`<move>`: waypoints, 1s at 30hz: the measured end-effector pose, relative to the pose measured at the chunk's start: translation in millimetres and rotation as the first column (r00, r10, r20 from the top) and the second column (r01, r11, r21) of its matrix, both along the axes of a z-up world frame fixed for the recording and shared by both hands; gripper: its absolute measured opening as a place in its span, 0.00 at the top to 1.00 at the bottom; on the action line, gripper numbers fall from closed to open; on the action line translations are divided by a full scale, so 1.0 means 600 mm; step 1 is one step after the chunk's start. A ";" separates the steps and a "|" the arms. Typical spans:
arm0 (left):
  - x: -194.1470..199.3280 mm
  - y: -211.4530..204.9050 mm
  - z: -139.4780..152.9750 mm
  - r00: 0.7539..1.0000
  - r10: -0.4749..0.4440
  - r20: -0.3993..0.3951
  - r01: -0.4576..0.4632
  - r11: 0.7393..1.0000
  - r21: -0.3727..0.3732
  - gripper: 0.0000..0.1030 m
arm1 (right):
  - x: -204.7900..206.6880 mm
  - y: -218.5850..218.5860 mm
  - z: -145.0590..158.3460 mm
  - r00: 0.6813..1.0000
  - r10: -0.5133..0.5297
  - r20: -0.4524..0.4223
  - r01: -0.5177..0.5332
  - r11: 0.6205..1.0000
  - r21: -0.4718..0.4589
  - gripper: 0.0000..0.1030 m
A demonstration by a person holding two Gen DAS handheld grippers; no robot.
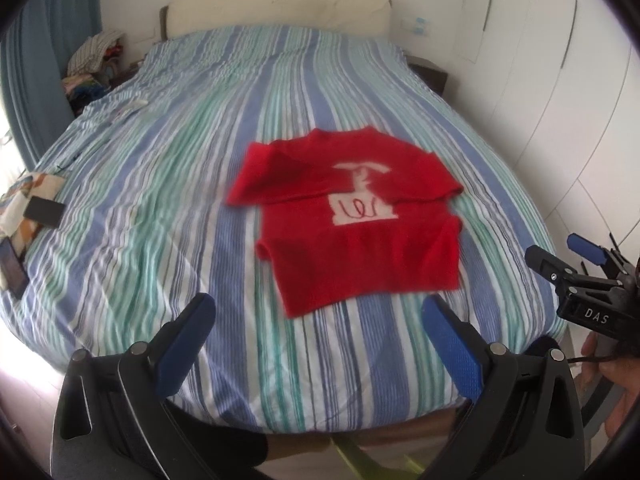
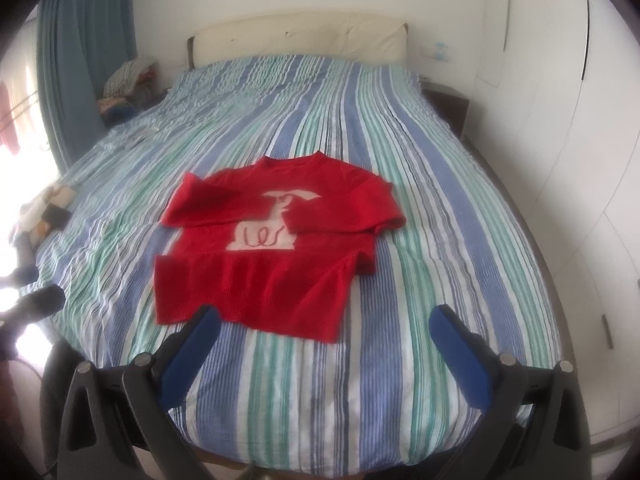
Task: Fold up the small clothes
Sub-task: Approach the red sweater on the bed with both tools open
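Observation:
A small red sweater [image 1: 352, 224] with a white animal patch lies flat on the striped bed [image 1: 160, 184], both sleeves folded in across the chest. The right wrist view shows the same red sweater [image 2: 272, 252] near the bed's foot. My left gripper [image 1: 320, 312] hovers open above the bed's near edge, just short of the hem, nothing between its blue pads [image 1: 452, 340]. My right gripper [image 2: 324, 320] is open too, its left pad close above the hem. The right gripper [image 1: 568, 256] also appears at the right edge of the left wrist view, held by a hand [image 1: 616, 372].
A cream headboard [image 1: 280, 8] stands at the far end. Patterned cloth with a dark card [image 1: 36, 204] and a phone [image 1: 12, 268] lie on the bed's left edge. A pile of clothes [image 1: 96, 64] sits far left. White wardrobe doors [image 2: 560, 120] line the right side.

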State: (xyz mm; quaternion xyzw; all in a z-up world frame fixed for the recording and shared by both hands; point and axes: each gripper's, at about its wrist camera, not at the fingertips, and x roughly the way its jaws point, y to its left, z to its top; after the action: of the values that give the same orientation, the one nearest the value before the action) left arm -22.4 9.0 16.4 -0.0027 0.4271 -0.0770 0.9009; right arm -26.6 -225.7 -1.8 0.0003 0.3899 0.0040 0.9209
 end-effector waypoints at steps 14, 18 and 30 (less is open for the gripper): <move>0.020 -0.002 -0.035 0.999 0.018 -0.041 -0.019 1.000 -0.019 0.00 | 0.032 0.003 -0.005 1.000 0.009 0.004 -0.009 1.000 0.024 0.00; 0.019 -0.019 -0.045 0.999 -0.004 -0.042 0.004 1.000 -0.004 0.00 | 0.018 -0.019 -0.018 0.999 -0.029 -0.022 0.030 0.999 0.017 0.00; 0.025 0.015 -0.059 0.995 0.069 -0.069 -0.070 0.997 -0.015 0.00 | 0.006 -0.027 -0.017 0.999 -0.036 -0.011 0.036 0.999 0.039 0.00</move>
State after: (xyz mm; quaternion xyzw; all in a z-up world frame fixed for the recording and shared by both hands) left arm -7.7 18.2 -19.0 -0.0281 0.4567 -0.0490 0.8878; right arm -23.2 -241.9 -12.2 0.0252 0.3942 -0.0049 0.9187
